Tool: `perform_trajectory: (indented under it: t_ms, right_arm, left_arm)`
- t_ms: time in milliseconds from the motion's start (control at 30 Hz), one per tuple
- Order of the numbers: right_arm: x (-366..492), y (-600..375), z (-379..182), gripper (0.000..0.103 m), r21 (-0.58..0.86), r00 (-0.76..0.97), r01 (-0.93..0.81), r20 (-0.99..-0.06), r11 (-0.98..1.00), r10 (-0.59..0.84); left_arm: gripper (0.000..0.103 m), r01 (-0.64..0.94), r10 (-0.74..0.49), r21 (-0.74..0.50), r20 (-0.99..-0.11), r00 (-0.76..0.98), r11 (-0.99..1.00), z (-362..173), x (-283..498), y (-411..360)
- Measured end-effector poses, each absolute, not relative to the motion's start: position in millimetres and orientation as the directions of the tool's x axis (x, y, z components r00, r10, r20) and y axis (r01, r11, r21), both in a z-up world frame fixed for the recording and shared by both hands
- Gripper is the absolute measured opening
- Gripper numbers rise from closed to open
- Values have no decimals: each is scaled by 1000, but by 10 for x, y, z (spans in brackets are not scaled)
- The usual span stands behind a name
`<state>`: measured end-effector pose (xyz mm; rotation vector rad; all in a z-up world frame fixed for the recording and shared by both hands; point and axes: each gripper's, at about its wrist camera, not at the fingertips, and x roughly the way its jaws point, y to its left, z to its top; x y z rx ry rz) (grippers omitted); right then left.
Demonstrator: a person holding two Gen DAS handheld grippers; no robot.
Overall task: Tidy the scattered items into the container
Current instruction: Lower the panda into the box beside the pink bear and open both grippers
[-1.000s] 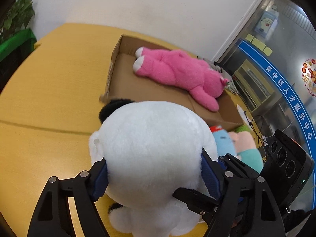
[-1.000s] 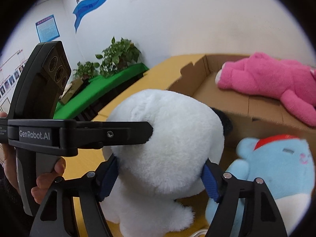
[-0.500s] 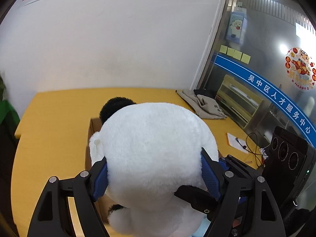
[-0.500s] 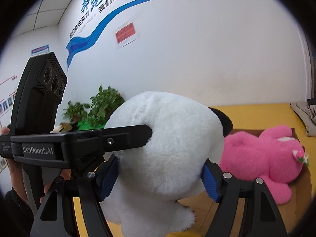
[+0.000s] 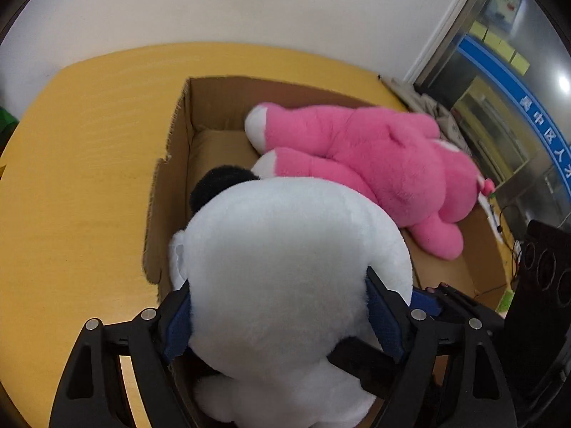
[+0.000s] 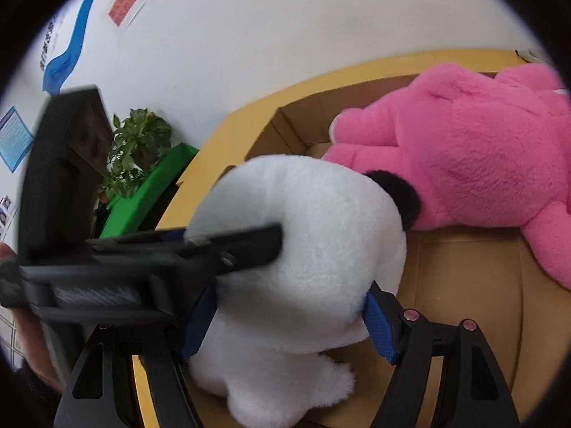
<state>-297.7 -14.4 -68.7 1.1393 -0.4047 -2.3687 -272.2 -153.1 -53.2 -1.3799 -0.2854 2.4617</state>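
Observation:
A large white plush toy (image 5: 285, 278) with a black ear (image 5: 221, 185) is squeezed between both grippers. My left gripper (image 5: 282, 317) is shut on its sides, and my right gripper (image 6: 289, 324) is shut on it too. The toy (image 6: 307, 235) hangs over the near left end of an open cardboard box (image 5: 178, 164). A pink plush toy (image 5: 374, 164) lies inside the box, also in the right wrist view (image 6: 474, 157). The left gripper's finger (image 6: 232, 246) crosses the right wrist view, pressed into the white toy.
The box (image 6: 464, 285) sits on a yellow table (image 5: 82, 149). A potted plant (image 6: 135, 149) and a green surface (image 6: 150, 189) stand beyond the table's left edge. A glass partition (image 5: 506, 82) is at the right. A white wall is behind.
Both grippers have carried the white plush up from the table, over the box edge and down toward the box interior beside the pink plush. The blue plush is out of view.

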Motion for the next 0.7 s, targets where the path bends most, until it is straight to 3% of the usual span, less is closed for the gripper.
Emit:
perform_trajectory:
  t_ms: [300, 400, 433, 500, 633, 700]
  right_arm:
    - [-2747, -165, -707, 74, 424, -484, 302, -703, -854, -521]
    - [-2678, -168, -669, 74, 418, -465, 305, -718, -856, -517]
    - [-2680, -171, -674, 75, 411, -460, 310, -724, -857, -514]
    - [-2723, -171, -688, 88, 407, -438, 322, -736, -855, -516]
    - [-2679, -5, -583, 93, 425, -429, 338, -724, -840, -539]
    - [-2568, 120, -467, 101, 379, -485, 339, -714, -861, -505]
  left_arm:
    - [87, -129, 326, -304, -803, -499, -944, -535, -2427, -1510]
    - [91, -126, 315, -293, -806, -502, -948, -537, -2436, -1458]
    - [96, -120, 307, -287, -804, -509, -951, -533, -2433, -1453]
    - [100, -108, 311, -300, -796, -520, -948, -509, -2444, -1466]
    - [100, -73, 297, -311, -773, -560, -947, -347, -2346, -1512]
    - [100, -64, 255, -272, -757, -602, -960, -184, -2205, -1507]
